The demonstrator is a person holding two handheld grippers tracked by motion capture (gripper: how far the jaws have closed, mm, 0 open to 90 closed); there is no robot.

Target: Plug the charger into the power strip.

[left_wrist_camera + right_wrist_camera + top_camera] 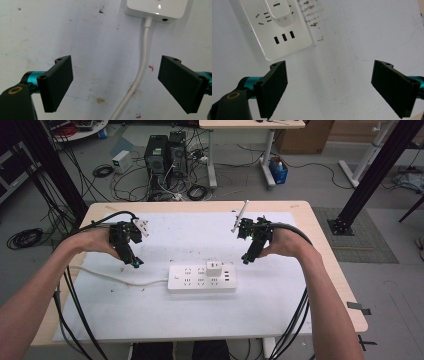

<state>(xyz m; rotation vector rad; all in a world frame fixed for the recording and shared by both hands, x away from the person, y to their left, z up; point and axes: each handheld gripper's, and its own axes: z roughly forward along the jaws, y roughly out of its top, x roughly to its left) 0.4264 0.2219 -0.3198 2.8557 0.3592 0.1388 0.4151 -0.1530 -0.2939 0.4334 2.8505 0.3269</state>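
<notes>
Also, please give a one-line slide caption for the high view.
Two open hand-held grippers, left gripper and right gripper, flank a white power strip with a plugged-in charger.

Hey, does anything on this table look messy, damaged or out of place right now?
Only the white table cover looks worn: brown smudges and small red marks lie near the power strip's cord. The power strip lies flat with a white charger plugged in; both look undamaged.
</notes>
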